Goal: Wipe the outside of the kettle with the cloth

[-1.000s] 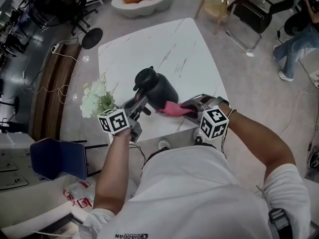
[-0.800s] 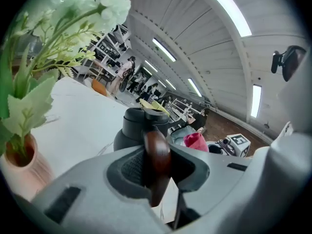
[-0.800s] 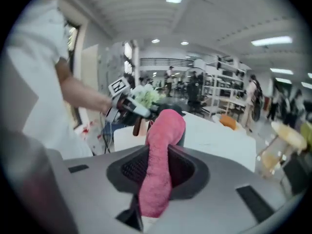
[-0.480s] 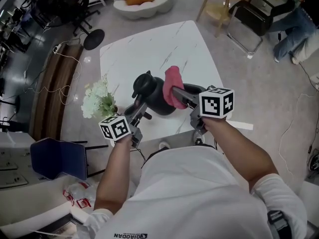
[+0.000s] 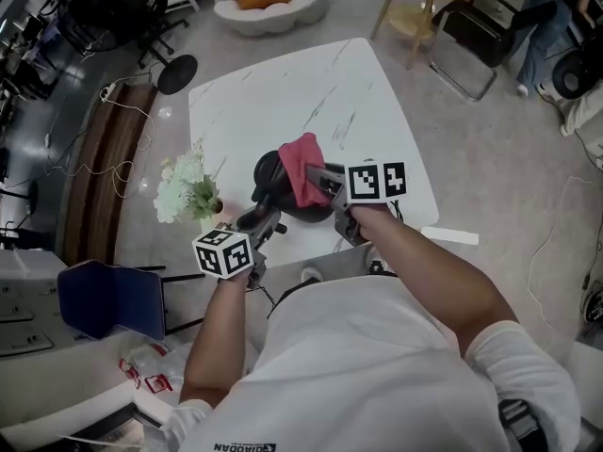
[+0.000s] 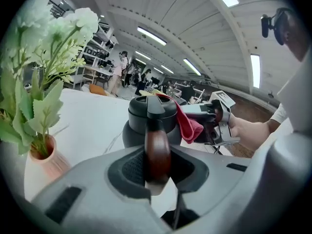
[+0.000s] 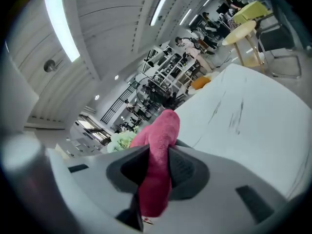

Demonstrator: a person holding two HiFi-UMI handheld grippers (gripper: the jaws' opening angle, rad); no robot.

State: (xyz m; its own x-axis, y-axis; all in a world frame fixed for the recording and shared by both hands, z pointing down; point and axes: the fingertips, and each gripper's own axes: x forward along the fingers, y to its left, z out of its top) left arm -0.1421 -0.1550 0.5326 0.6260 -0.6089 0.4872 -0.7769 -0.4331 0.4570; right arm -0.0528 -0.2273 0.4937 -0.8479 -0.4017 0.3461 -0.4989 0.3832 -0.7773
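My left gripper [image 6: 157, 172], jaws just tightening, clamps the black kettle's [image 6: 142, 121] brown wooden handle [image 6: 157, 152]; right gripper [image 7: 157, 167] jaws pinch the pink cloth [image 7: 163, 130], frame centre.

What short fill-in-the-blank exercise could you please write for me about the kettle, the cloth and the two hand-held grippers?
1. The left hand-held gripper is clamped on the kettle by its brown ____.
2. The cloth in the right hand-held gripper is ____ in colour.
3. The vase of flowers stands on the table on the side of the kettle nearer the ____ hand-held gripper.
Missing words: handle (the left jaws have just been closing on it); pink; left.
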